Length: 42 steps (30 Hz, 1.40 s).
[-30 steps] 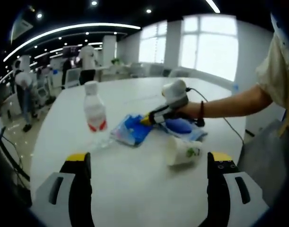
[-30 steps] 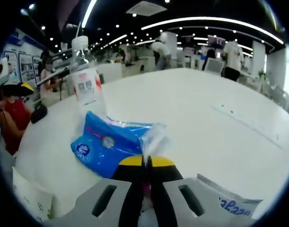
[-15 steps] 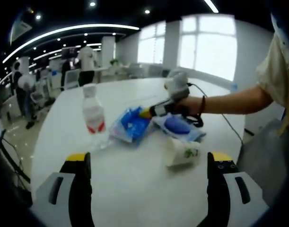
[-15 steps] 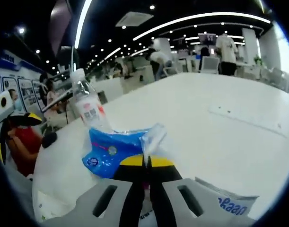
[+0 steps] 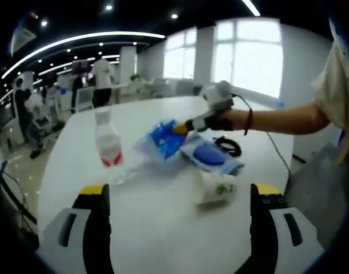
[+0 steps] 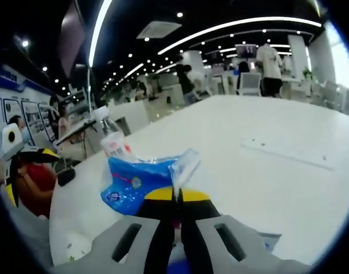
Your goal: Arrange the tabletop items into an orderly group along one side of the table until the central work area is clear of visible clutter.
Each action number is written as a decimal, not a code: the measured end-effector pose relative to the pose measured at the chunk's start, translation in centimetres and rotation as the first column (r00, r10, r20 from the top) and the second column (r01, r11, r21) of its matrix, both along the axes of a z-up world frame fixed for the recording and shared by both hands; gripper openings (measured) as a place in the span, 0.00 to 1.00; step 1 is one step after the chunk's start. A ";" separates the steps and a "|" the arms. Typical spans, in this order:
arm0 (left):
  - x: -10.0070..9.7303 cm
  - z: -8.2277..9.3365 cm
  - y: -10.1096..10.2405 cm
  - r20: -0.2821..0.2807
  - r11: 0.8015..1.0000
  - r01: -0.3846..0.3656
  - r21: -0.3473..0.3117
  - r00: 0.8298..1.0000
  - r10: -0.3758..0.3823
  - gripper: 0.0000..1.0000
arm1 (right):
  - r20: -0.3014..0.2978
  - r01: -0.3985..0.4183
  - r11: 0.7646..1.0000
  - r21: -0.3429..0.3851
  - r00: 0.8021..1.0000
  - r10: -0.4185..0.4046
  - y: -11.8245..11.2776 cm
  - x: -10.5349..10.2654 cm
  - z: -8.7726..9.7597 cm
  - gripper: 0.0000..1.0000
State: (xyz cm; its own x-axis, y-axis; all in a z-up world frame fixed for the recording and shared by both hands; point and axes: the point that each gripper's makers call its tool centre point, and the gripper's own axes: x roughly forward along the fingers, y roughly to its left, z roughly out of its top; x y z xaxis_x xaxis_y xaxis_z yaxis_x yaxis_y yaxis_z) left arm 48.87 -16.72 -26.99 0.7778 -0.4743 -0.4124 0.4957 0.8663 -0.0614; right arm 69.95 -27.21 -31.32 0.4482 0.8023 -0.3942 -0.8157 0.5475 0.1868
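Observation:
My right gripper (image 6: 177, 195) is shut on the clear edge of a blue plastic packet (image 6: 133, 182), which hangs off the white table (image 6: 265, 171). In the left gripper view the same right gripper (image 5: 184, 126) holds that packet (image 5: 161, 138) above the table, right of an upright water bottle (image 5: 107, 146) with a red label. A second blue packet (image 5: 208, 155) lies flat below it. A white paper cup (image 5: 215, 187) lies on its side nearer me. My left gripper (image 5: 180, 191) is open wide over bare table. The bottle (image 6: 114, 144) stands behind the held packet.
A black cable (image 5: 227, 145) coils on the table (image 5: 163, 228) beside the flat packet, under the person's arm (image 5: 283, 121). Past the round table's far edge are other desks, chairs and people (image 5: 101, 80). The table drops off at the left (image 5: 45, 182).
The right gripper has raised the blue packet off the table and carried it away from the bottle, uncovering more of the flat packet beneath. The left gripper has stayed open and still.

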 end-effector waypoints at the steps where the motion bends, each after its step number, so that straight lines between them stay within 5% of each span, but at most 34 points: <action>1: 0.0 0.1 -0.1 0.002 1.000 0.001 0.001 1.000 -0.001 1.00 | 0.001 0.002 1.000 0.002 1.000 -0.002 -0.3 0.0 0.3 0.01; 11: -0.5 0.6 -1.1 0.018 1.000 0.014 -0.016 1.000 -0.014 1.00 | -0.013 0.017 1.000 -0.012 1.000 -0.017 -3.0 -0.5 1.2 0.01; 26: -1.3 0.4 -2.7 -0.001 0.999 0.033 0.002 0.999 -0.033 1.00 | 0.003 0.127 0.992 -0.022 0.992 -0.127 -10.1 0.1 3.1 0.01; 42: -1.6 0.7 -4.6 0.015 0.997 0.063 -0.033 0.998 -0.063 1.00 | 0.010 0.222 0.972 -0.081 0.975 -0.222 -17.6 -0.2 3.1 0.01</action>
